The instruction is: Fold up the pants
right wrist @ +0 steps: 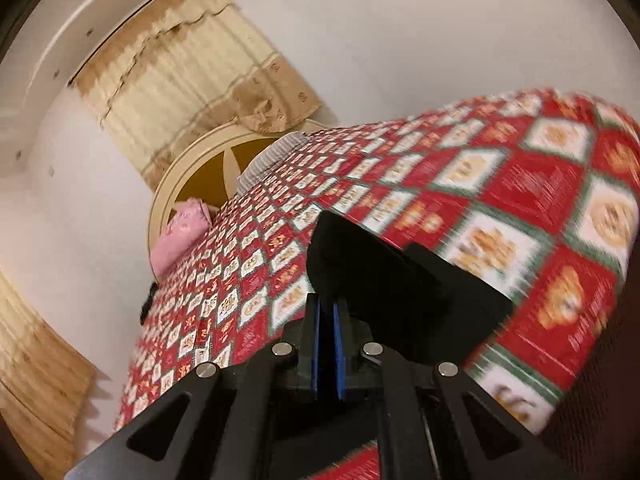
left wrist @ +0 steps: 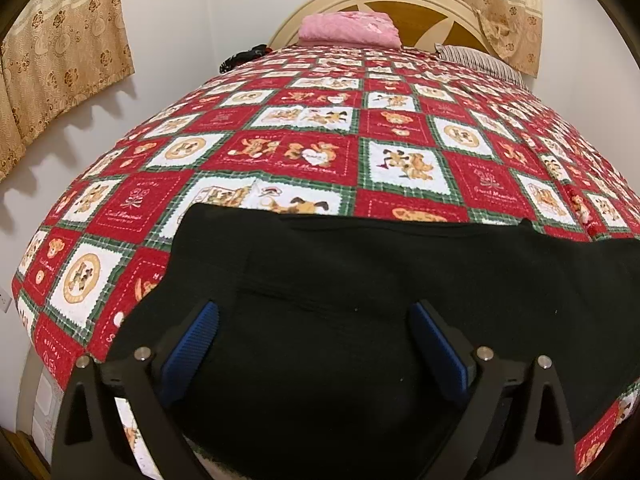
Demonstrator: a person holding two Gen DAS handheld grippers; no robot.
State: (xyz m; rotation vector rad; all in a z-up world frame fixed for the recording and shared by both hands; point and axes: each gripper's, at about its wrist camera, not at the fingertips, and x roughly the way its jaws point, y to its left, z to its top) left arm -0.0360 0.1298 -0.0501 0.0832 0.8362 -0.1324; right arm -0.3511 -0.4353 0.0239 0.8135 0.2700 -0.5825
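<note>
- Black pants (left wrist: 360,280) lie spread flat on the near part of a bed, on a red, white and green patchwork quilt (left wrist: 304,152) printed with teddy bears.
- Left gripper (left wrist: 314,316): jaws wide apart, blue pads (left wrist: 202,332) facing each other. It sits low over the pants; the cloth fills the gap between the fingers and runs on ahead of them and off to the right. Nothing is pinched.
- Right gripper (right wrist: 328,312): jaws drawn together, blue pads nearly meeting, clamped on a bunched part of the pants (right wrist: 384,272). The black cloth rises straight ahead of the fingertips and trails to the right over the quilt (right wrist: 520,184).
- The right wrist view is tilted and motion-blurred; which part of the garment is gripped cannot be told.
- At the far end of the bed: a cream and brown headboard (left wrist: 420,8), a folded pink blanket (left wrist: 350,28), a striped pillow (left wrist: 480,60).
- Beige floral curtains (left wrist: 60,60) hang on the white wall.
</note>
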